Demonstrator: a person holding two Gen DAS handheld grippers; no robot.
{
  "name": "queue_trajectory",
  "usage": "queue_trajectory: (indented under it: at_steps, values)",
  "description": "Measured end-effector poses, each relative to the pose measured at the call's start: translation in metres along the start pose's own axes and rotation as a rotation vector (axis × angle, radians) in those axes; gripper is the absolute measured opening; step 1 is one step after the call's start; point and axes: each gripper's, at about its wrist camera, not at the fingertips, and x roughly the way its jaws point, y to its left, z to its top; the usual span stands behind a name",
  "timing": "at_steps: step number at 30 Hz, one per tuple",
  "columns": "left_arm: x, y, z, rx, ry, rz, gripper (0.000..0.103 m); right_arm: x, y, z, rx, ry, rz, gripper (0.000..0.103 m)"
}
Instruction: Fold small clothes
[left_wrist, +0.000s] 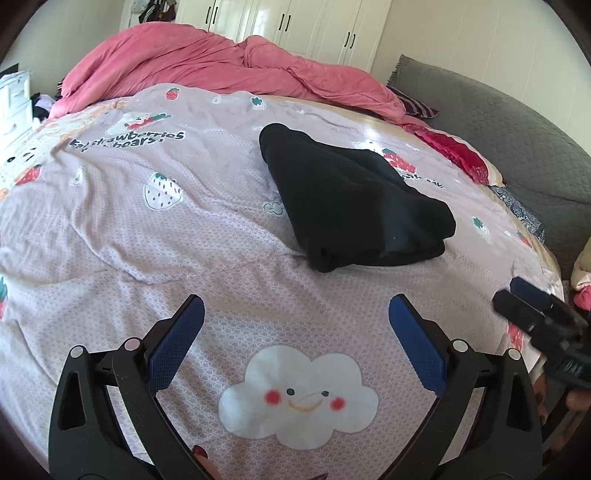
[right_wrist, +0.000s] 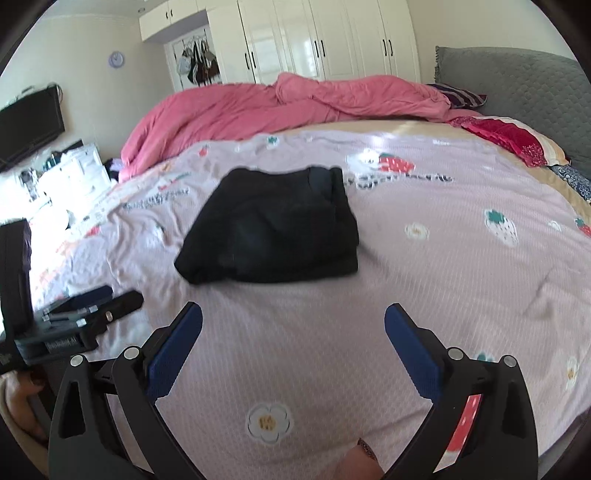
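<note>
A black garment (left_wrist: 351, 199) lies folded into a compact bundle on the pale pink printed bedsheet (left_wrist: 147, 240). In the right wrist view the same black garment (right_wrist: 273, 225) rests ahead of me, toward the middle of the bedsheet (right_wrist: 443, 266). My left gripper (left_wrist: 296, 314) hovers open over the sheet, short of the garment, with nothing between its blue pads. My right gripper (right_wrist: 293, 321) is open too, its jaws empty, also short of the garment. Each gripper shows in the other's view: the right gripper (left_wrist: 532, 302) at the far right edge, the left gripper (right_wrist: 96, 306) at the left.
A crumpled pink duvet (left_wrist: 221, 62) is heaped along the far side of the bed. A grey padded headboard (left_wrist: 498, 122) and a red cushion (left_wrist: 458, 155) stand at the right. White wardrobes (right_wrist: 314, 40) line the back wall. A cluttered white dresser (right_wrist: 66, 173) stands left of the bed.
</note>
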Motion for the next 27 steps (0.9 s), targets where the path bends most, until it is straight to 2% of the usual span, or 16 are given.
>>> queue_trajectory:
  at_steps: [9,18,27]
  values:
    - [0.0023,0.0022,-0.0022,-0.007,0.008,0.010,0.094,0.0032,-0.0007,-0.0125,0.010,0.001,-0.040,0.099]
    - [0.0050,-0.0010,-0.0036,0.007,0.020,0.035,0.094,0.0028,-0.0047,-0.0081,0.021,0.000,-0.041,0.099]
    - [0.0042,0.0001,-0.0026,0.005,0.019,0.041,0.094,0.0094,-0.0010,-0.0112,0.022,0.035,-0.031,0.099]
